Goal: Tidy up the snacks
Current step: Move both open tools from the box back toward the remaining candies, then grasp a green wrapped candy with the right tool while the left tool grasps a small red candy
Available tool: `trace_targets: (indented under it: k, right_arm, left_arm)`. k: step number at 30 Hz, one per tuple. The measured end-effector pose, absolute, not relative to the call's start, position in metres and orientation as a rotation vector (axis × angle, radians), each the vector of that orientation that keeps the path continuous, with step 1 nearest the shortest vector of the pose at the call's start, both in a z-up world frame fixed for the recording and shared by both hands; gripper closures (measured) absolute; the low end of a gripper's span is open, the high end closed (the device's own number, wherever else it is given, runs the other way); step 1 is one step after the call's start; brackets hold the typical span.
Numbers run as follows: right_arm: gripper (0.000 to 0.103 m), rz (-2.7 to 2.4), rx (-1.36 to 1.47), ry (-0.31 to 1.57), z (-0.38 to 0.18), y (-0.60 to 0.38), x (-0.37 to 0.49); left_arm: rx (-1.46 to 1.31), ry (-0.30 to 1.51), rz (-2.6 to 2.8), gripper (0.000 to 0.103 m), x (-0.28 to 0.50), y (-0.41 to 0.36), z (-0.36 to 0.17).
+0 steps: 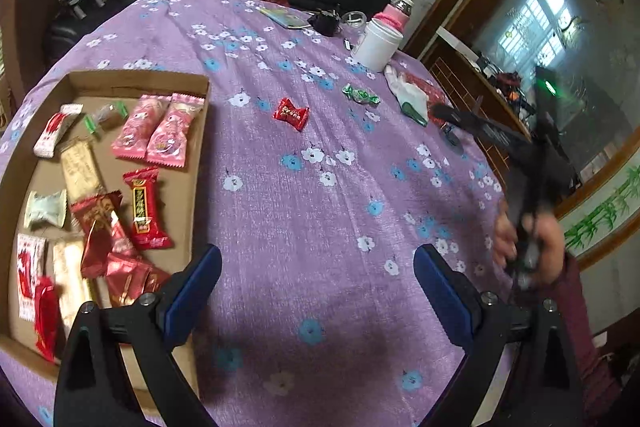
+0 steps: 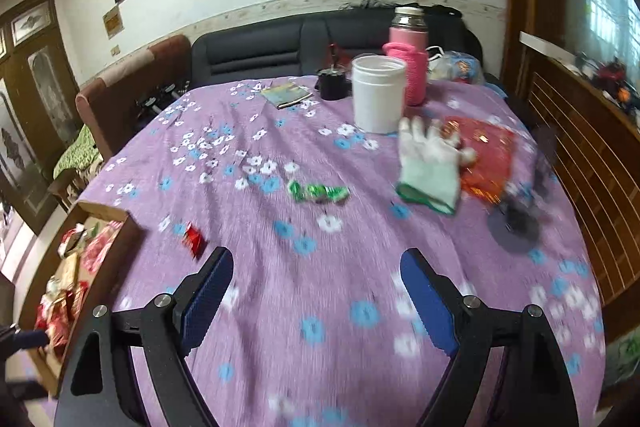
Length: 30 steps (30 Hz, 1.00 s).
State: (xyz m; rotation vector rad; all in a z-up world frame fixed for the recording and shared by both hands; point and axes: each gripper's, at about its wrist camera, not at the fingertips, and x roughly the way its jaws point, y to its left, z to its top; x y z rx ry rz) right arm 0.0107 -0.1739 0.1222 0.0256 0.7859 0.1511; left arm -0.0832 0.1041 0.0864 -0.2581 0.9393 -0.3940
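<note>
On the left edge, cardboard tray (image 1: pixel 136 81): sitting on the purple flowered tablecloth (image 1: pixel 320 211), holding pink, red, gold and white wrapped snacks.
Left gripper (image 1: pixel 316 291): hanging over bare cloth just right of the tray, blue-padded fingers (image 1: pixel 192 295) standing wide apart, gripping nothing.
Red candy (image 1: pixel 291 113): lying loose on the cloth, right of the tray and apart from it.
Green candy (image 1: pixel 361 95): lying further right, well clear of the red one.
Right gripper (image 2: pixel 316 291): pointing down at the cloth, jaws spread wide, nothing between them; both candies lying ahead of it.
White glove (image 2: pixel 432 163): resting near a white tub (image 2: pixel 378 95).
</note>
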Motion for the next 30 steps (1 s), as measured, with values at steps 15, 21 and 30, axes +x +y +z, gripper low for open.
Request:
trace_targets:
  k: [15,21,30]
  right_arm:
    - [0.029,0.174,-0.011,0.959,0.055,-0.153,0.155]
    - [0.072,0.141,-0.035,0.970,0.038,-0.154,0.153]
    - [0.082,0.214,0.266,0.952,0.040,-0.214,0.117]
  left_arm:
    - [-0.220,0.943,-0.372,0.008,0.039,0.081,0.094]
    - [-0.274,0.995,-0.341,0.010,0.085,0.078,0.081]
    - [-0.101,1.070,-0.255,0.010,0.118,0.035,0.035]
